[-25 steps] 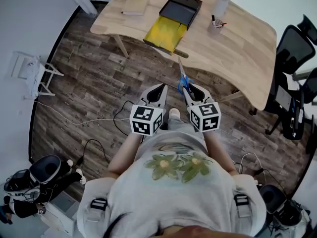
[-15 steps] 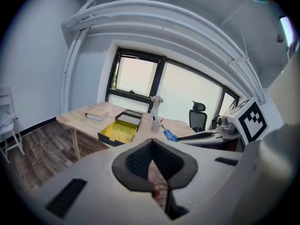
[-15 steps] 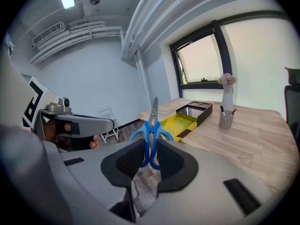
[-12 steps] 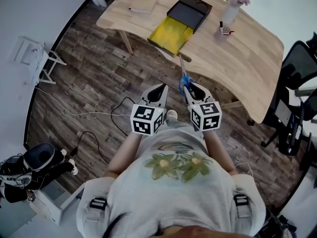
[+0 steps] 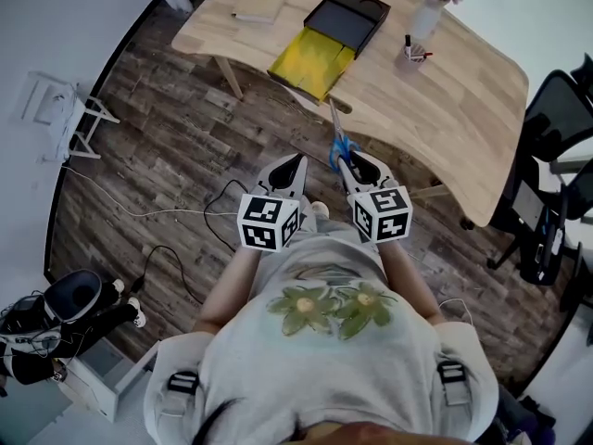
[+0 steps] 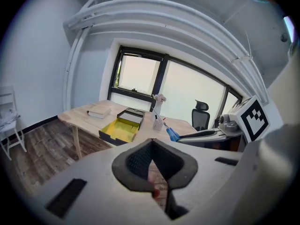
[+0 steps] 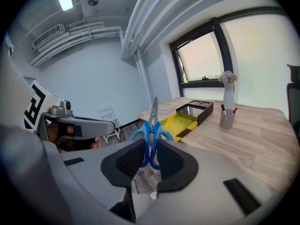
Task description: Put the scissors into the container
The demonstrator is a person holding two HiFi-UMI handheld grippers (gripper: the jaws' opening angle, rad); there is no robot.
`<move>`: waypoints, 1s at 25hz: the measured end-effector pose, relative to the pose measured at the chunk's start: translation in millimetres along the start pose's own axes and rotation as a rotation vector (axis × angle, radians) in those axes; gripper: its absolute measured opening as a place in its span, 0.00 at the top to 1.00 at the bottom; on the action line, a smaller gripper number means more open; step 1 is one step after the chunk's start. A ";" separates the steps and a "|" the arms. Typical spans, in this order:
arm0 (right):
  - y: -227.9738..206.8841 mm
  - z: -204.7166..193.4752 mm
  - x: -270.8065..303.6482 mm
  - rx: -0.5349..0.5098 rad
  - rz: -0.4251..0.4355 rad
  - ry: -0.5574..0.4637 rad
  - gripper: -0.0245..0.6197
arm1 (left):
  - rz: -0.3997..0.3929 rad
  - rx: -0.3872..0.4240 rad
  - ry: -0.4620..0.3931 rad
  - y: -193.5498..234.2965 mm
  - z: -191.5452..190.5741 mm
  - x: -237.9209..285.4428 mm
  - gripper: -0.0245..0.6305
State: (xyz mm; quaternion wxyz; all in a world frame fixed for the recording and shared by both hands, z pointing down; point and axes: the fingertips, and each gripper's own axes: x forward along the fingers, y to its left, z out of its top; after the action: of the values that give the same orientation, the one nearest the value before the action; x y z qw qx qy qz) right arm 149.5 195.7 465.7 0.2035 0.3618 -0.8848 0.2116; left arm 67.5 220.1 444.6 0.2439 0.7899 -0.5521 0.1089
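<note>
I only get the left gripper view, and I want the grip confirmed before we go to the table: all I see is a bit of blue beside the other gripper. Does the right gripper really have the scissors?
Observer: Yes. In the right gripper view the right gripper is shut on the scissors at the blue handles, with the blades pointing up and away.
Operator: Are we over the table?
Observer: No. The head view shows the person standing on the floor, short of the table.
Operator: Is the container free?
Observer: From above, the yellow tray sits against the black box, and nothing lies in it.
</note>
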 end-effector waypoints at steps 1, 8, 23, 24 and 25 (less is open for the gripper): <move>0.0 -0.1 0.0 -0.002 0.001 0.001 0.83 | 0.001 -0.006 0.001 0.4 -0.9 0.9 0.96; -6.7 0.4 6.4 0.009 -0.004 0.011 0.84 | -0.015 -0.003 0.020 1.1 -3.2 12.1 0.96; -30.7 22.0 35.4 0.026 -0.029 0.020 0.84 | -0.056 -0.007 0.050 20.8 16.9 49.0 0.96; -31.9 24.1 38.3 0.025 -0.029 0.021 0.84 | -0.055 -0.008 0.050 23.5 18.9 51.2 0.96; -33.0 26.2 41.2 0.025 -0.028 0.022 0.83 | -0.054 -0.011 0.050 26.2 20.8 53.4 0.96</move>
State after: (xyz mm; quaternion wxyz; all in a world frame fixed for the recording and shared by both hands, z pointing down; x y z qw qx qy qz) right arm 141.1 137.8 472.6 0.2115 0.3744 -0.8747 0.2236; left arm 60.9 158.8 457.3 0.2648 0.8000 -0.5251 0.1190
